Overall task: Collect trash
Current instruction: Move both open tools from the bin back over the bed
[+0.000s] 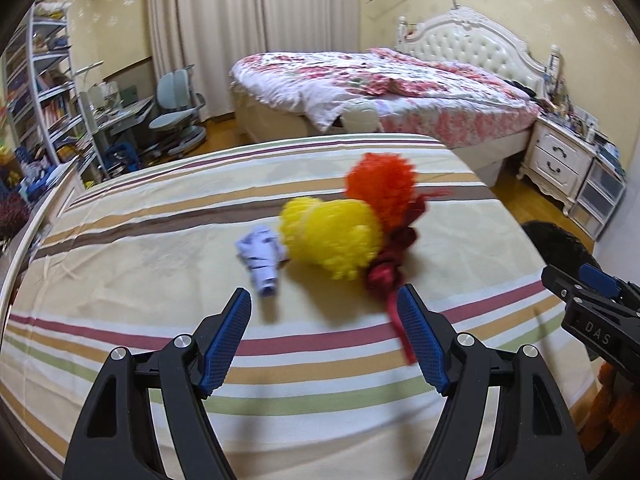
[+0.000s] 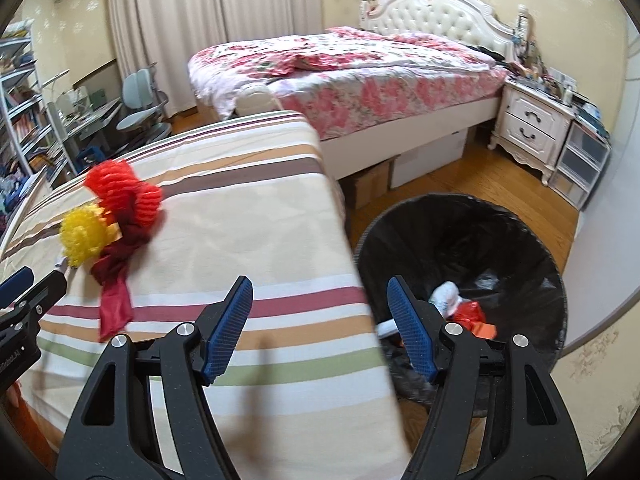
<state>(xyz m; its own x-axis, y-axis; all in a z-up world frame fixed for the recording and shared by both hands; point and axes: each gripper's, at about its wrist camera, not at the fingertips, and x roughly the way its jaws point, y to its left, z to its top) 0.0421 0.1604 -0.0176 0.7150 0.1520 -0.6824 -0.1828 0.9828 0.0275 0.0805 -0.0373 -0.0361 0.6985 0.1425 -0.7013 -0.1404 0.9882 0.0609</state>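
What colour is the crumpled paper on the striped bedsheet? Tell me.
The crumpled paper is pale lavender-white, clearest in the left wrist view.

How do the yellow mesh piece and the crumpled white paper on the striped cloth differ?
The yellow mesh piece is bright yellow with a spiky netted surface; the crumpled white paper is pale and creased. The yellow mesh piece looks bulkier than the paper. The mesh lies against the orange mesh and dark red ribbon; the paper lies on its other side. Both rest on the striped cloth, ungripped.
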